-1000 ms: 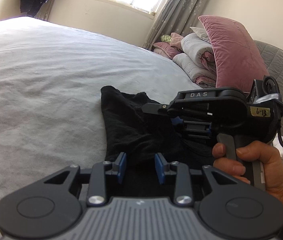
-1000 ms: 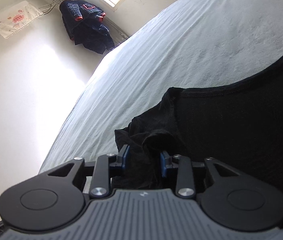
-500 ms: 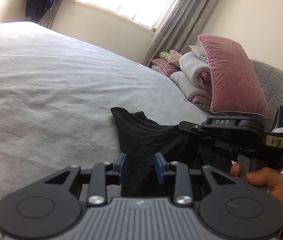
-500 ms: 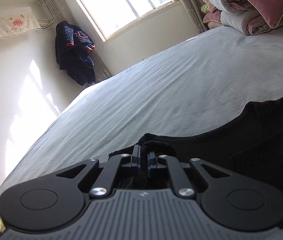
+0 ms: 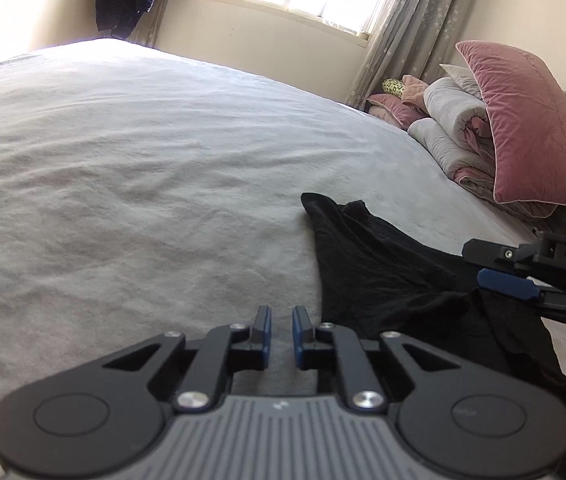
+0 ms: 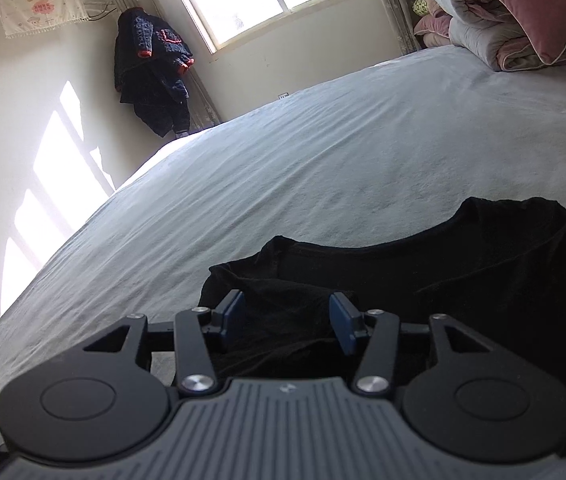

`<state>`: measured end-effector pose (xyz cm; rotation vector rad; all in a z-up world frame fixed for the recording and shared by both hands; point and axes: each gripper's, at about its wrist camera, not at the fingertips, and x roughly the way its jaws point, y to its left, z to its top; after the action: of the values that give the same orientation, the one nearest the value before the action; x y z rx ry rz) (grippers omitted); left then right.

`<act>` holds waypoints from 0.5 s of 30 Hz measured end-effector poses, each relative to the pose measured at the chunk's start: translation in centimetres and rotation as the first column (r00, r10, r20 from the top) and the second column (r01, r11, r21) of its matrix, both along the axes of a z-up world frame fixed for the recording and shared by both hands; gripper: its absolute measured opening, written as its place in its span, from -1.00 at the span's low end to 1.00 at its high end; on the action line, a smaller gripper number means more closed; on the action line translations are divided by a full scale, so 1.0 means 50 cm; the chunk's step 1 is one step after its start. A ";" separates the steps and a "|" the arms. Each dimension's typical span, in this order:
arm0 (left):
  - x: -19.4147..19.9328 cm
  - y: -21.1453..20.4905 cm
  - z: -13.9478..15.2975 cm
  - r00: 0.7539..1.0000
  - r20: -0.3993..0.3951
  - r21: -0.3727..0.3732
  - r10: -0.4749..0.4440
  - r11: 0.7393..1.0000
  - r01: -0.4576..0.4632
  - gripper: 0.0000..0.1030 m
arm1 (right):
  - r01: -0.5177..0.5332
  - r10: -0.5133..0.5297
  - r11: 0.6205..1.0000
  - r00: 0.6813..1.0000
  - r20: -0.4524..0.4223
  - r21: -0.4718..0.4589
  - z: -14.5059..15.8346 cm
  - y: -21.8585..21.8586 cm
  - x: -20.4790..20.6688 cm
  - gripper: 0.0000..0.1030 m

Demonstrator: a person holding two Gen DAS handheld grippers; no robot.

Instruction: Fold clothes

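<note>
Black garment [image 6: 463,264] lies under the parted right tool [image 6: 289,316].

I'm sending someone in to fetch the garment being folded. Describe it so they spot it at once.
Start at the big bed under its pale grey sheet. On the side nearest the stacked pillows lies a black top, crumpled and partly flattened. It is the only dark thing on the sheet; the other dark garment hangs in the corner by the window.

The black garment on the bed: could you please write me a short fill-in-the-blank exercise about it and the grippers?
1. The garment lying on the bed is ____ in colour.
2. The right gripper stands ____, the garment under it.
3. Between the left gripper pads shows only the ____.
4. The pillow is ____.

Missing: black; open; bed; pink
</note>
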<state>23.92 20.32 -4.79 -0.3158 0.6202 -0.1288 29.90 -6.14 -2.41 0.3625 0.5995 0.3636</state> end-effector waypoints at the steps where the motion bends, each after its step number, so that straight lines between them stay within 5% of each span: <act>1: -0.004 0.008 0.004 1.000 0.005 -0.019 -0.018 1.000 0.018 -0.78 | -0.010 0.010 1.000 1.000 -0.003 -0.007 -0.001 0.001 -0.008 0.01; 4: -0.018 0.029 0.017 0.997 0.024 -0.069 -0.074 0.995 0.076 -0.76 | -0.043 0.043 0.999 0.999 -0.016 -0.022 -0.006 0.002 -0.029 0.01; 9: -0.032 -0.040 0.031 0.967 0.061 0.059 -0.247 0.968 0.244 -0.64 | -0.069 0.066 0.996 0.996 -0.053 -0.061 -0.033 0.005 -0.040 0.01; 12: -0.028 -0.084 0.020 0.963 0.044 0.183 -0.265 0.950 0.253 -0.64 | -0.069 0.064 0.995 0.996 -0.069 -0.074 -0.051 0.008 -0.036 0.01; 15: -0.019 -0.099 0.006 0.970 0.032 0.256 -0.242 0.940 0.227 -0.90 | -0.077 0.072 0.992 0.996 -0.057 -0.095 -0.063 0.017 -0.033 -0.11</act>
<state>22.97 15.38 -4.48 0.0085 0.6028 -0.2861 28.25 -5.28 -5.55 0.2576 0.6822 0.3957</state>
